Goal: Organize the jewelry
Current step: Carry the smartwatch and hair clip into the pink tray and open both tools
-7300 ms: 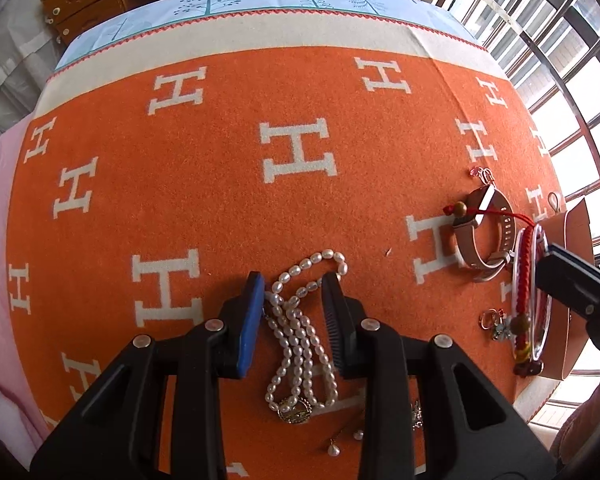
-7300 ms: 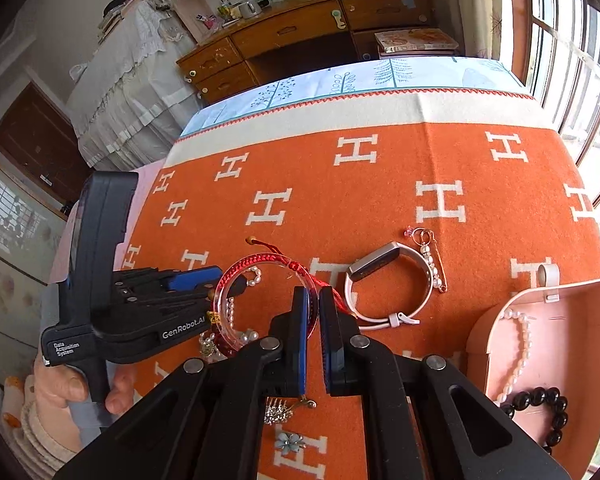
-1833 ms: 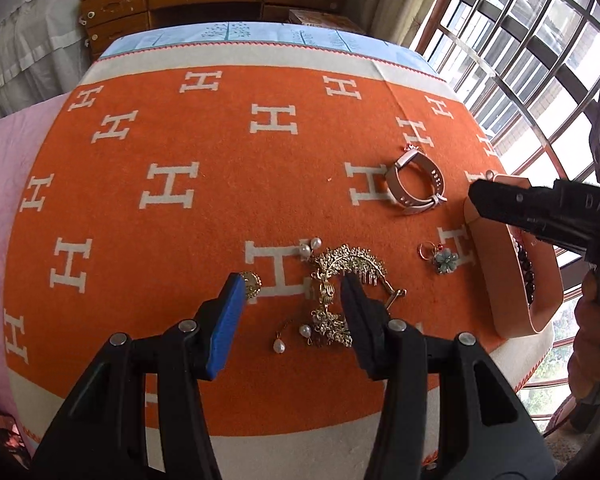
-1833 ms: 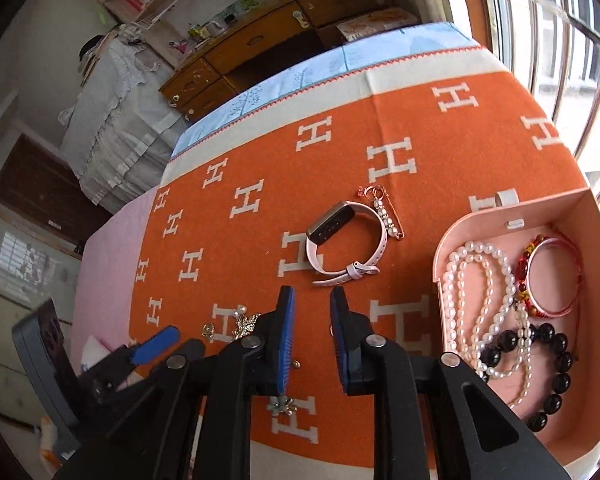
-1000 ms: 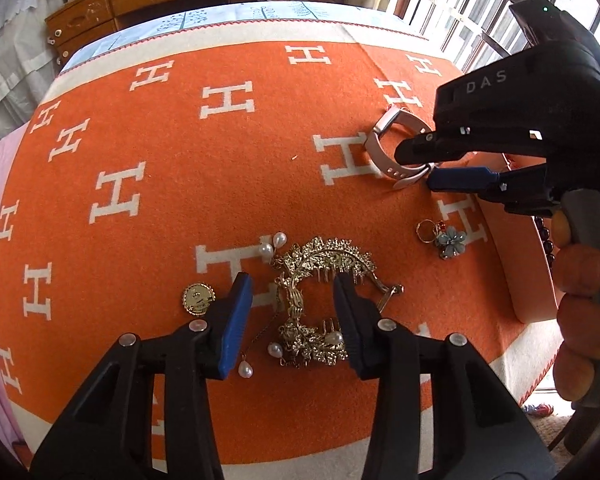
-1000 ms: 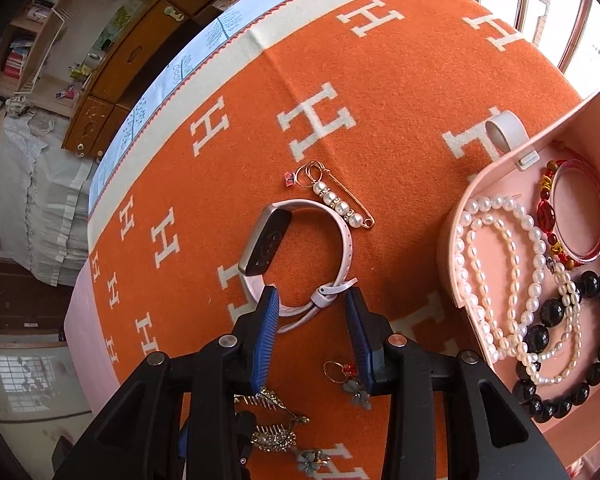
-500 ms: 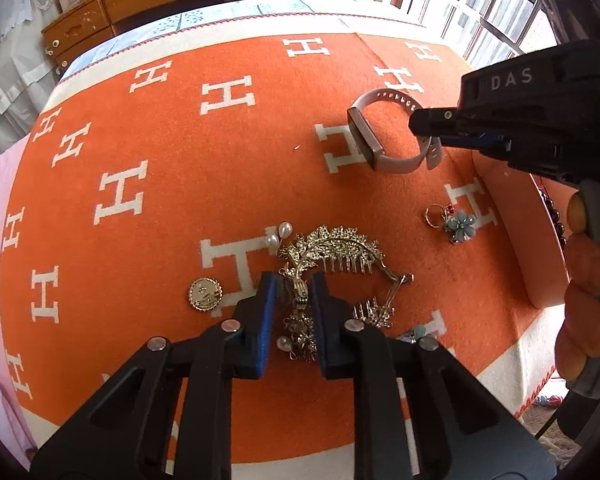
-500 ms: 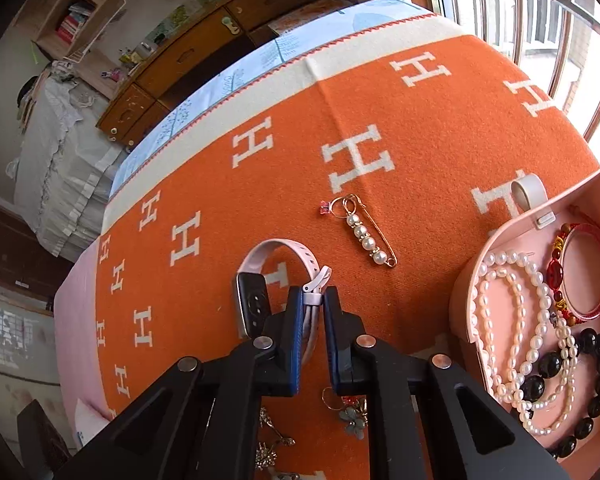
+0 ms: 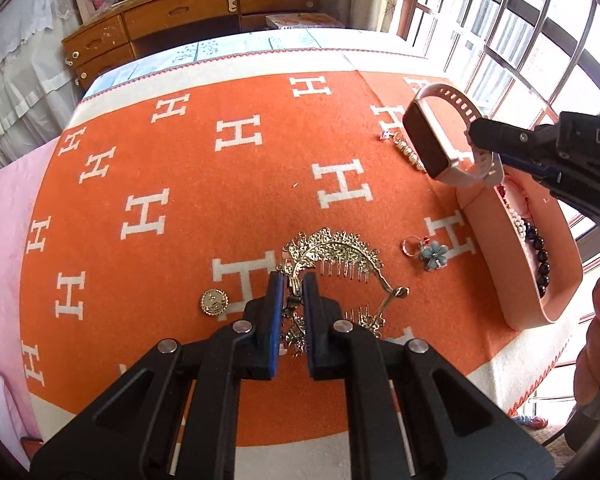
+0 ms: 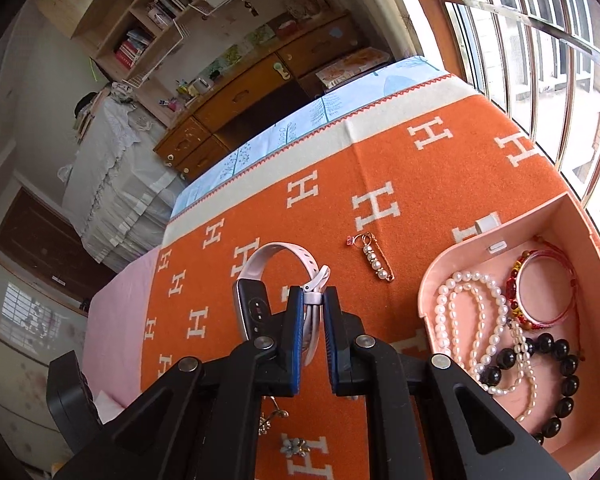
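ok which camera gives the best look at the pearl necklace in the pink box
The right wrist view: it looks down into the pink jewelry box, so the white pearl necklace shows whole, looped beside the black bead bracelet. In the left wrist view the box wall hides all but a few pearls.

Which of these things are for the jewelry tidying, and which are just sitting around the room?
For the job:
left tool gripping gold hair comb
right tool gripping pink smartwatch
pink jewelry box
pearl brooch pin
blue flower charm
gold round brooch

Just lying about:
orange H blanket
wooden dresser
bookshelf
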A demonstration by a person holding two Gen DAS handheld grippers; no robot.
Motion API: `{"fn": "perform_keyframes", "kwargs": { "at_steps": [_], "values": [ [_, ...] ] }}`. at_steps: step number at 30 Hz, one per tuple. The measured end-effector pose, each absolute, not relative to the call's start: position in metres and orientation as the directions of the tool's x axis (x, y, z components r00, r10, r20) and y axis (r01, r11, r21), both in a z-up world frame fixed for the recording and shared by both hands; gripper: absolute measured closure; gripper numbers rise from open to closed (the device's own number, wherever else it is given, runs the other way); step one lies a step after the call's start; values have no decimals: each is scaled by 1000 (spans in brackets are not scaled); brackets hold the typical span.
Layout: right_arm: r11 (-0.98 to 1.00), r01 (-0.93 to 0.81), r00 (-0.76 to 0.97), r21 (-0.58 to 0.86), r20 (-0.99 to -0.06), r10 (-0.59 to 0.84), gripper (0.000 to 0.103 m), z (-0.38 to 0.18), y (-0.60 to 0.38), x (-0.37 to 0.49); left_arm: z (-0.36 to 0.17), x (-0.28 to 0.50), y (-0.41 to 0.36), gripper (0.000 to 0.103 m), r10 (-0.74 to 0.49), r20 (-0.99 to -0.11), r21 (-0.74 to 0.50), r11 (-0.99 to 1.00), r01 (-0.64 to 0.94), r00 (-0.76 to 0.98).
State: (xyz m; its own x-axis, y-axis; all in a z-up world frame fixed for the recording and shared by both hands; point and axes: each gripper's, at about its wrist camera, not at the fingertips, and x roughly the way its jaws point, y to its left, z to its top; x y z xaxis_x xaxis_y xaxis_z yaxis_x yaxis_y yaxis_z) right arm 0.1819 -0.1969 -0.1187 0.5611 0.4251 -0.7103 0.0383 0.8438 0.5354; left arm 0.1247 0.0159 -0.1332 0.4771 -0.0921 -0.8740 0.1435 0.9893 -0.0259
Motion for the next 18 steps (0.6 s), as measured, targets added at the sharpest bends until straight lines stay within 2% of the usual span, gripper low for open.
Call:
{"fn": "perform_keyframes", "kwargs": {
  "at_steps": [7, 18],
  "values": [
    [806, 52, 615, 590, -654, 439, 94, -104, -251, 150, -87, 115, -17, 96, -128, -830, -28, 982, 188, 542],
    [797, 119, 702, 592, -618, 353, 94, -91, -350, 97, -31, 113, -105, 96, -232, -765, -47, 951, 307, 601]
  ]
}}
